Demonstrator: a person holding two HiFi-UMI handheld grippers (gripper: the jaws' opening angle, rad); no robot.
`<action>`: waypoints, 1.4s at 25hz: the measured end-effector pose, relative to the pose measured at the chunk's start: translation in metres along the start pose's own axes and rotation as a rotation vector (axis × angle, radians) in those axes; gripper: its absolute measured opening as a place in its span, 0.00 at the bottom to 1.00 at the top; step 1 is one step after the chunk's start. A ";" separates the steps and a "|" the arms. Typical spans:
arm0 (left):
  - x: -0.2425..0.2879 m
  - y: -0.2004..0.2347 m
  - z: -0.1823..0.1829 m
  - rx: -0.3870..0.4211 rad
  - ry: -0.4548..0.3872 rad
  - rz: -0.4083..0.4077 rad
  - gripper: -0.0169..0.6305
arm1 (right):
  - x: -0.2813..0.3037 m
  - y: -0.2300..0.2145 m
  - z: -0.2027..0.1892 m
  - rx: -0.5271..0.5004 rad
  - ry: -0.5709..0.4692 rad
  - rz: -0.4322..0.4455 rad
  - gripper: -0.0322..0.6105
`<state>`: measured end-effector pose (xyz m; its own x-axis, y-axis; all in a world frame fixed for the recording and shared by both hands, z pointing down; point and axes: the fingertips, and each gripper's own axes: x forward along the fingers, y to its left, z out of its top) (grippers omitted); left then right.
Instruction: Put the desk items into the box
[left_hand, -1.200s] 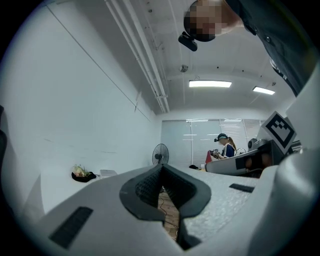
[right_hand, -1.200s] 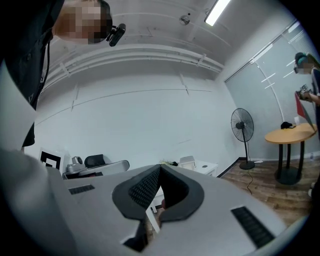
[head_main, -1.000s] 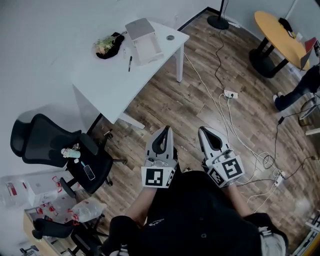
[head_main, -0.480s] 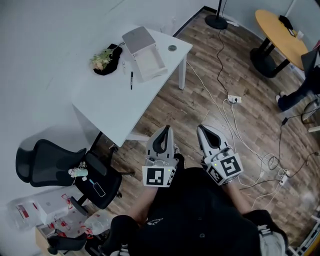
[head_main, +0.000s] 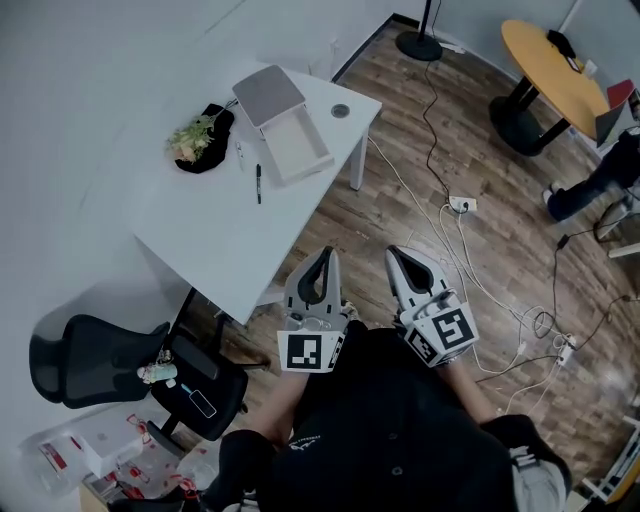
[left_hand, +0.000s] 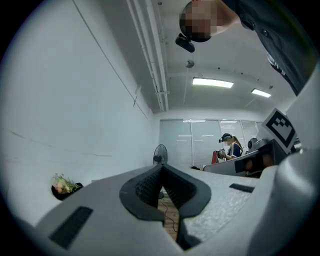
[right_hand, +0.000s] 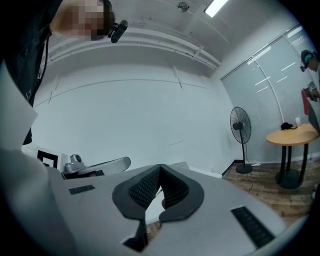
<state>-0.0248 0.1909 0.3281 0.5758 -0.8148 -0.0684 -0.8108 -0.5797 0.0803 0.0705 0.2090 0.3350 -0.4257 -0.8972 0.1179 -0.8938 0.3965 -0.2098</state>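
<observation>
Left gripper and right gripper fingers are clenched on nothing, short of the tabletop. The box lies open near its far corner, the pen beside it. Arriving with the fingers unopened could knock the pen off.

Brown wood-plank floor runs up to plain white walls. A white desk stands by the wall, with a black office chair near its end. A round yellow table sits well apart (on a dark pedestal). A power strip and cables lie on the floor. A pedestal fan stands in the corner, and strip lights glow overhead.
</observation>
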 end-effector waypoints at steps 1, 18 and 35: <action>0.002 0.003 -0.001 -0.003 0.003 0.004 0.04 | 0.004 -0.001 0.000 -0.001 0.004 -0.001 0.05; 0.023 0.078 -0.013 0.002 0.034 0.211 0.04 | 0.103 -0.015 0.002 0.004 0.062 0.144 0.05; 0.126 0.140 -0.023 0.034 0.061 0.410 0.04 | 0.238 -0.069 0.029 -0.023 0.124 0.382 0.05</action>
<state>-0.0634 0.0071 0.3531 0.2083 -0.9778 0.0219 -0.9768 -0.2068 0.0556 0.0346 -0.0372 0.3498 -0.7404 -0.6546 0.1526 -0.6704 0.7024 -0.2392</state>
